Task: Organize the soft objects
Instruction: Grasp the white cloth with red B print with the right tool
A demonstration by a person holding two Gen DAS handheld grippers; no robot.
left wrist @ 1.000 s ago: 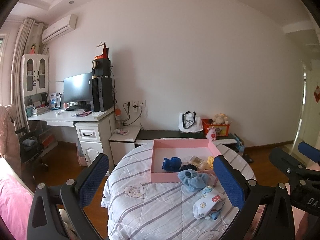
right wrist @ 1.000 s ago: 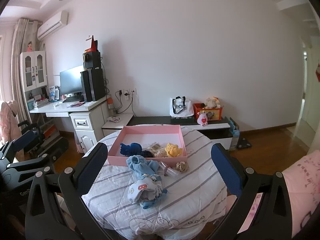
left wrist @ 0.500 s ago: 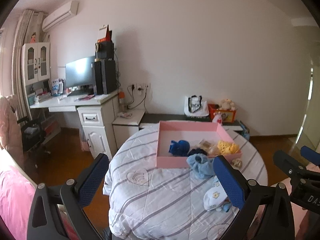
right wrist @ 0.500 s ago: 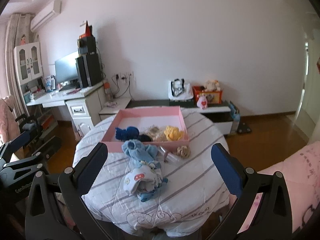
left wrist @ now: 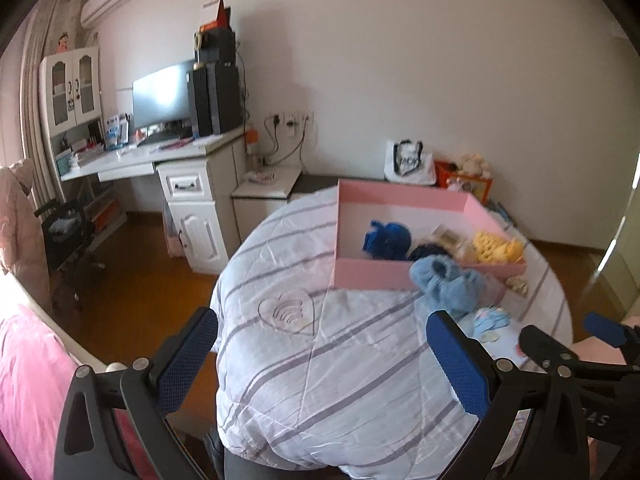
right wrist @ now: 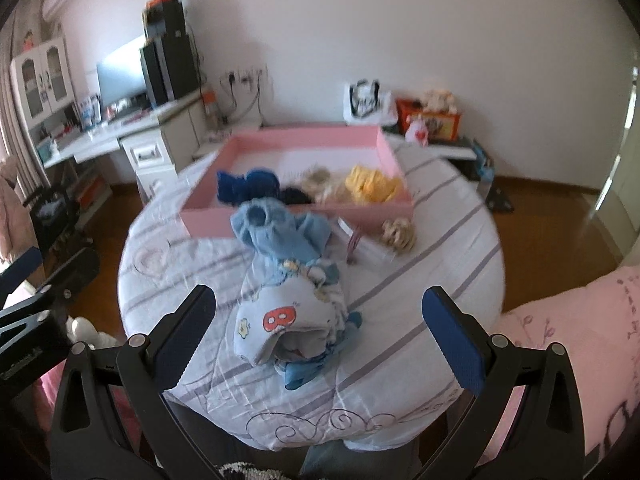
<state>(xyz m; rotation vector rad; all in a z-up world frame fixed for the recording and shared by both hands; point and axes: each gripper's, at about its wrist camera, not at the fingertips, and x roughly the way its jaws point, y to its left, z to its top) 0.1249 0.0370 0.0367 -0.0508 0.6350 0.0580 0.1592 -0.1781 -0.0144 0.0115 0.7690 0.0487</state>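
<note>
**Pink box on striped table**

Pink box (right wrist: 304, 216) on table (right wrist: 420, 280), holding dark blue (right wrist: 248, 186) and yellow (right wrist: 370, 184) soft items. In front, light blue clothes (right wrist: 288, 276). Left claw (left wrist: 320, 356) and right claw (right wrist: 318, 336) spread wide, holding nothing.

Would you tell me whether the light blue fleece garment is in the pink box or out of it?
Out. The light blue fleece garment lies on the quilt, bunched against the pink box and its front wall.
</note>
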